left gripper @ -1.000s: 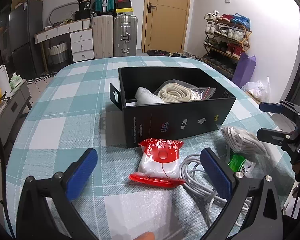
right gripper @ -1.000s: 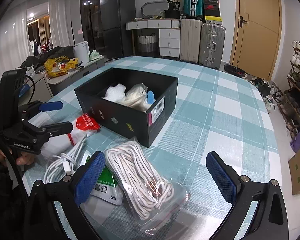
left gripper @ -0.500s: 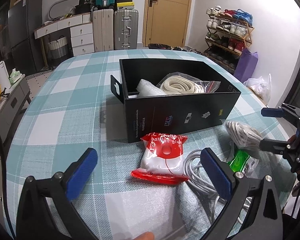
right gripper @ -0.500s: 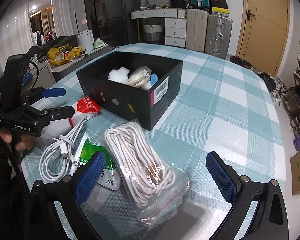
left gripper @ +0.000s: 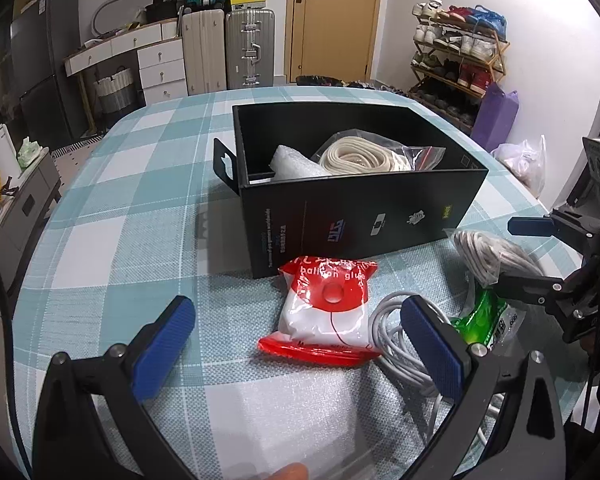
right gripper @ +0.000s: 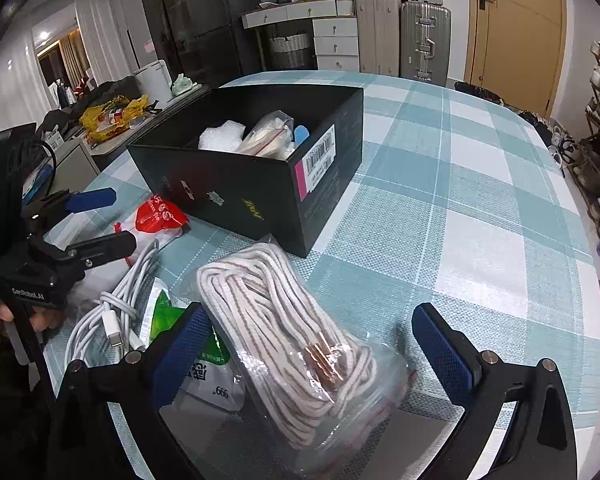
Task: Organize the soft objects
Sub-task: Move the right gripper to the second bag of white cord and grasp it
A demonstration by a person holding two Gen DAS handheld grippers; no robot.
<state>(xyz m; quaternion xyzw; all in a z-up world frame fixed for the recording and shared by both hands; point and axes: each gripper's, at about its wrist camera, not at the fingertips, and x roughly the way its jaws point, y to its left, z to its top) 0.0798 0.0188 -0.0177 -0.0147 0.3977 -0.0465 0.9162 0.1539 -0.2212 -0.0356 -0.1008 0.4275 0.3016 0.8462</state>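
Observation:
A black box point(left gripper: 364, 216) point(right gripper: 256, 200) stands on the checked table and holds bubble wrap point(left gripper: 292, 164) and a bagged cream rope point(left gripper: 360, 156). In front of it lie a red-and-white balloon glue pack point(left gripper: 326, 312) point(right gripper: 156, 216), a coiled white cable point(left gripper: 396, 336) point(right gripper: 112, 304), a green-and-white pack point(left gripper: 484, 320) point(right gripper: 204, 356) and a bagged white cord bundle point(right gripper: 284, 332) point(left gripper: 488, 256). My left gripper point(left gripper: 296, 344) point(right gripper: 96, 220) hovers open just short of the glue pack. My right gripper point(right gripper: 320, 352) point(left gripper: 528, 252) is open, its jaws straddling the cord bundle.
The checked tablecloth point(right gripper: 460, 200) stretches wide to the right of the box. Suitcases point(left gripper: 228, 52), a drawer unit point(left gripper: 156, 64) and a door point(left gripper: 332, 20) line the far wall. A shoe rack point(left gripper: 460, 60) stands at the right. A side cabinet point(left gripper: 16, 200) sits left of the table.
Both grippers have dropped lower and closer to the items; the right one has come down around the cord bundle. Nothing on the table has moved.

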